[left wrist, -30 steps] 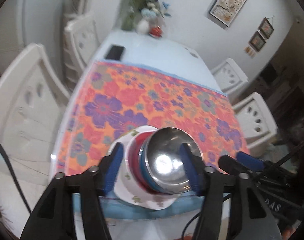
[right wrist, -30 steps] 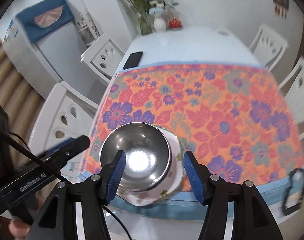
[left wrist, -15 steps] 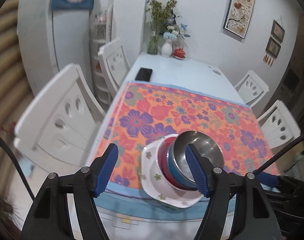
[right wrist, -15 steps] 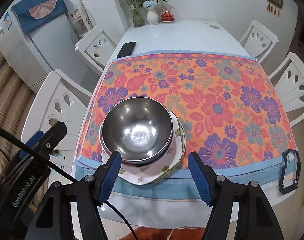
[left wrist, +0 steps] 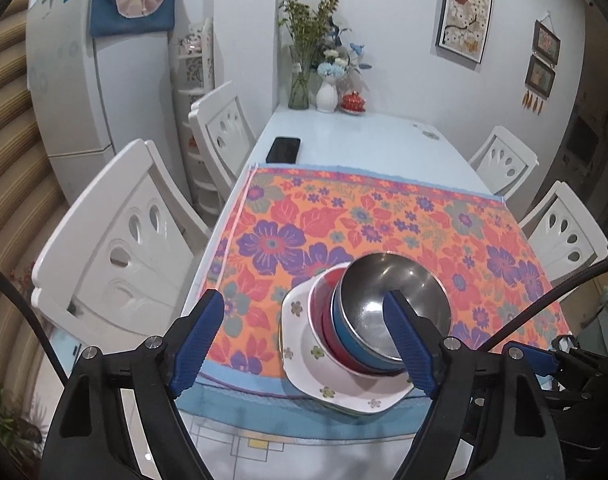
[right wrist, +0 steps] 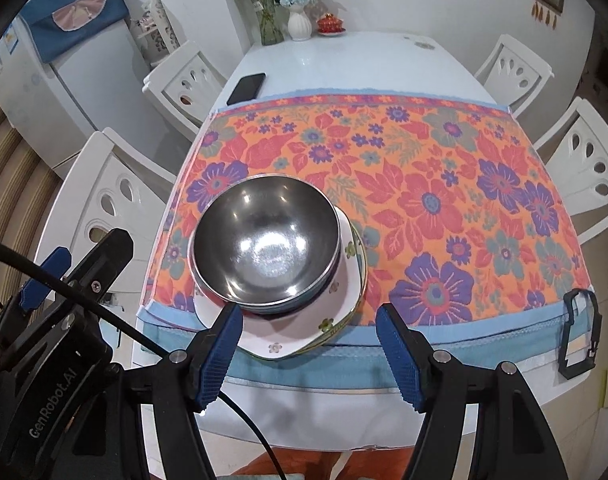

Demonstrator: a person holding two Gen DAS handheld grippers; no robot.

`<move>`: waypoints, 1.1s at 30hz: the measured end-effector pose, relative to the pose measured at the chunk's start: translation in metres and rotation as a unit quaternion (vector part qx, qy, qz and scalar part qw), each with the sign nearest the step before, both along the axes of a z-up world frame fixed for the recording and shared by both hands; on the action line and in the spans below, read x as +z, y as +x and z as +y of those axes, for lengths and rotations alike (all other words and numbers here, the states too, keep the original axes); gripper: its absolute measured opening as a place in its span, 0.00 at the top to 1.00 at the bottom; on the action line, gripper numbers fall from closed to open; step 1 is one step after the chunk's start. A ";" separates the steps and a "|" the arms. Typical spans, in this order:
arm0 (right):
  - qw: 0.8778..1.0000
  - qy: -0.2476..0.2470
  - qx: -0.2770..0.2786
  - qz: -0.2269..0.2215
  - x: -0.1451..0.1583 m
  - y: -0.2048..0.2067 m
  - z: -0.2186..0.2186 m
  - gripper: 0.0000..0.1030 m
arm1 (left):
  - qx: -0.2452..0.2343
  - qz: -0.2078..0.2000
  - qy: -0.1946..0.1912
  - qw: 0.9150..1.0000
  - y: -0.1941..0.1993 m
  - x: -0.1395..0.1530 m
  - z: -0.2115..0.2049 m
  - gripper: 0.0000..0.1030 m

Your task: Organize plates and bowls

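Steel bowl (right wrist: 266, 244) nested atop stacked bowls, floral plate (left wrist: 343, 396), perhaps several, both grippers empty

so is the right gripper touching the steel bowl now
Apart. The right wrist view shows the right gripper open, table edge visible between its fingers and the steel bowl.

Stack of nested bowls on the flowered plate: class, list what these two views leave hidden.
- Right wrist view: the steel bowl covers the bowls beneath; their colours and number are unclear.
- Left wrist view: the blue fingertip pad masks the stack's right side; red bowl and blue bowl show only edges.
- Both views: the white flowered plate hides anything beneath it.
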State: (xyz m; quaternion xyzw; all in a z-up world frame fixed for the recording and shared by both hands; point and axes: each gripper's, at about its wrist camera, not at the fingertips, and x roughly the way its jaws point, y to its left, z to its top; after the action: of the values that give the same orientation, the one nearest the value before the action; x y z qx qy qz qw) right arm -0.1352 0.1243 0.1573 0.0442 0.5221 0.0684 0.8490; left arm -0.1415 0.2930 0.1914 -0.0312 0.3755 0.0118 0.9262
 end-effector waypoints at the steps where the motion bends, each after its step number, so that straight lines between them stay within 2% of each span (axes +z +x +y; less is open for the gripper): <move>1: 1.000 0.000 -0.001 0.003 -0.002 0.000 -0.001 0.35 | 0.004 0.000 0.016 1.000 0.001 -0.001 -0.002 0.22; 3: 1.000 0.000 0.000 0.012 -0.010 0.001 -0.002 0.35 | 0.013 0.000 0.069 0.998 0.004 -0.003 -0.009 0.22; 6: 1.000 0.001 0.002 0.024 -0.018 0.005 -0.001 0.35 | 0.008 0.004 0.094 0.996 0.006 -0.005 -0.016 0.22; 13: 1.000 -0.008 0.002 0.029 -0.024 0.013 -0.002 0.35 | 0.001 0.058 0.062 0.996 0.022 -0.017 -0.014 0.21; 21: 0.999 0.000 -0.004 0.044 -0.030 0.024 -0.005 0.35 | 0.000 0.067 0.066 0.996 0.031 -0.021 -0.018 0.21; 27: 0.999 -0.001 0.007 0.047 -0.031 0.032 0.003 0.35 | 0.012 0.082 0.051 0.995 0.037 -0.023 -0.008 0.21; 33: 0.999 -0.008 0.015 0.044 -0.031 0.037 0.010 0.35 | 0.025 0.071 0.063 0.995 0.038 -0.022 -0.005 0.21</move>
State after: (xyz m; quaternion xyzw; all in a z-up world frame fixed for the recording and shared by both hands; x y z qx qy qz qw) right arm -0.0983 0.1346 0.1262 0.0323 0.5598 0.0745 0.8246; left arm -0.1038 0.2876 0.1695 0.0190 0.4380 0.0610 0.8967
